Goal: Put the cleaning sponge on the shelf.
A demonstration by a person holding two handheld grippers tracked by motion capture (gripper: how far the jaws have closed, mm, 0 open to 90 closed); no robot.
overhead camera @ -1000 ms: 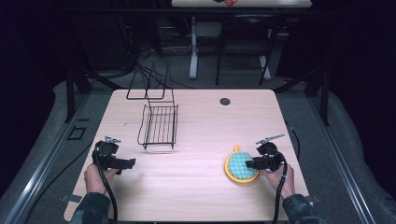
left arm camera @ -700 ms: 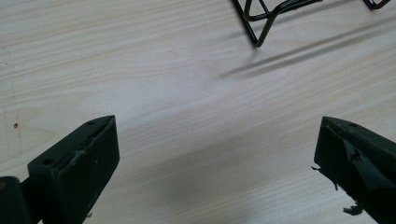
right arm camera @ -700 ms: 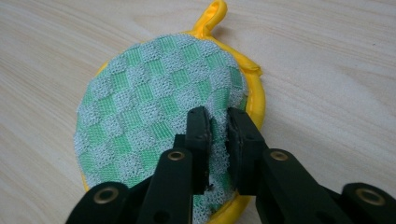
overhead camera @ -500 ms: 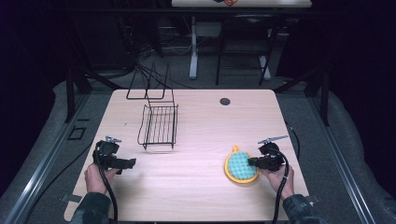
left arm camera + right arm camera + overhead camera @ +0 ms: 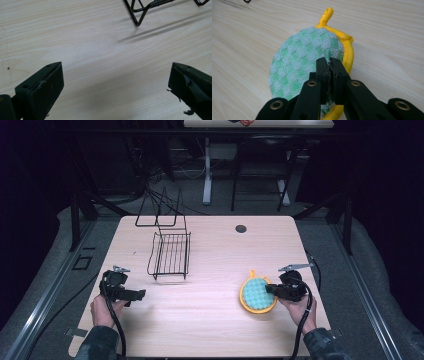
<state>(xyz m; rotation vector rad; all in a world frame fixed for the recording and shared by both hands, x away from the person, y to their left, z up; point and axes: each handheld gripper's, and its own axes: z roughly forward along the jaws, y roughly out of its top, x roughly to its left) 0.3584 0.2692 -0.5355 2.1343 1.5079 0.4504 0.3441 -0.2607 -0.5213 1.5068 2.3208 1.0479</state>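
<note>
Right tool [image 5: 329, 62] pinches the near edge of the green-and-yellow potholder [image 5: 257, 294], which lies at the table's [image 5: 215, 320] near right. Left tool [image 5: 115, 82] gapes over bare wood, near left.

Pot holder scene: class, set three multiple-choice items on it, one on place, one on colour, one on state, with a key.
1. Where does the pot holder lie on the table?
A. by the right gripper
B. inside the wire rack
C. by the left gripper

2. Its rim is
A. red
B. yellow
C. black

3. The right gripper's jaws are
A. wide open
B. shut on the pot holder
C. shut on the rack

Key: A, it lies at the table's right side; B, yellow binding and loop; B, the jaws pinch its edge.
</note>
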